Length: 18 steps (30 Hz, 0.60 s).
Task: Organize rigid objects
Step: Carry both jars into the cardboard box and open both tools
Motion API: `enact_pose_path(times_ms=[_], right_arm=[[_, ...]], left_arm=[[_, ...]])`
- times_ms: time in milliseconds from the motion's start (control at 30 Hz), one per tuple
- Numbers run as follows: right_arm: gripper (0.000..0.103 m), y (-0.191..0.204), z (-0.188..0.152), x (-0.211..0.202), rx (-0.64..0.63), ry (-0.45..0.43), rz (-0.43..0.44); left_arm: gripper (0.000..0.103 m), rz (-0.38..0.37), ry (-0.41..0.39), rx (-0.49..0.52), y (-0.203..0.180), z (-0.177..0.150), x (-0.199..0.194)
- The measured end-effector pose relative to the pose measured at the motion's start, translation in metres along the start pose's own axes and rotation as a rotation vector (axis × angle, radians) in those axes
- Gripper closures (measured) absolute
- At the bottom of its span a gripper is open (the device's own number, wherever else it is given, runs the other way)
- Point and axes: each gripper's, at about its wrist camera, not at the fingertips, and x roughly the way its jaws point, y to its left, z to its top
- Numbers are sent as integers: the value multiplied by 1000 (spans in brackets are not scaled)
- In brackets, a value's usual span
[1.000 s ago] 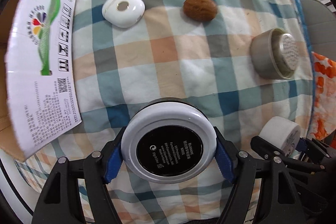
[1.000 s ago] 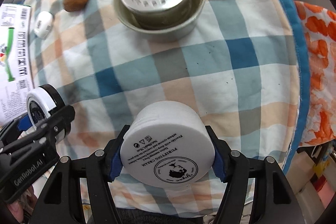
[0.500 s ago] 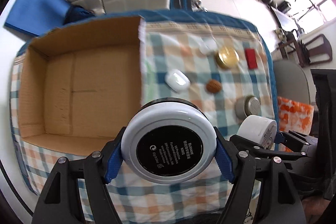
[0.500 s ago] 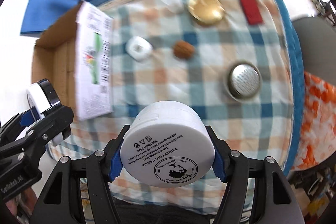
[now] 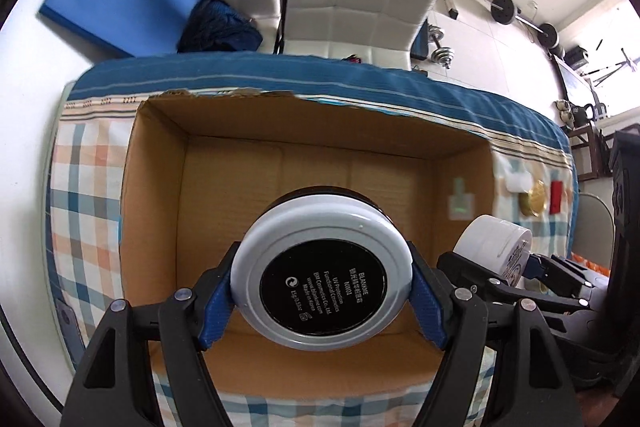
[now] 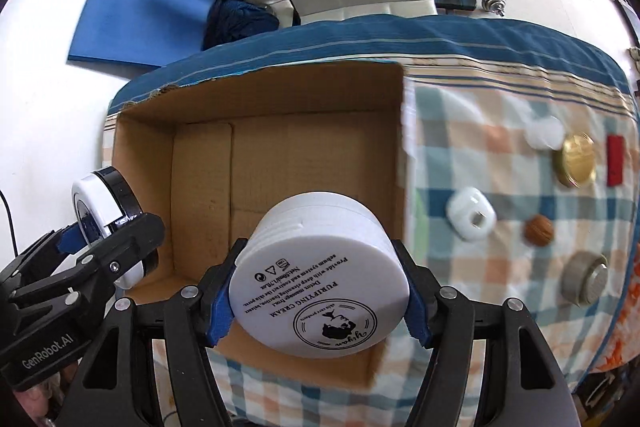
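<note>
Two tools hang over one open cardboard box (image 5: 304, 163) on the checked bench (image 6: 500, 279): the left tool (image 5: 322, 293) clamps one black-based compact (image 5: 322, 283), the right tool (image 6: 318, 293) one white cream jar (image 6: 320, 279), while six small items lie beside the box.

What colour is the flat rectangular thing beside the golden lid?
The flat rectangular thing is red, clearest in the right wrist view.

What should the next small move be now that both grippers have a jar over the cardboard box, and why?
Probably lower both grippers into the cardboard box before releasing. The left gripper is clamped on the black-bottomed jar, the right gripper on the white cream jar. Both hang above the box's bare floor, so dropping from here could bounce them.
</note>
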Motion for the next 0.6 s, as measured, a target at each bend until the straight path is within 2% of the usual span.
enact_pose_path(times_ms=[133,267,467,600], right_arm=[[33,17,22,52,5,31,-45],[33,26,36,89,-14,46,-98],[33,31,53,123,-25,84,-132],[33,29,61,132,-13,104,-162]], left_arm=[[29,-51,75,-32,32,25,38],[29,-90,141,-55,46,41,81],[29,-150,210,-75,50,53,121],[29,-152,230,-67,46,55,133]])
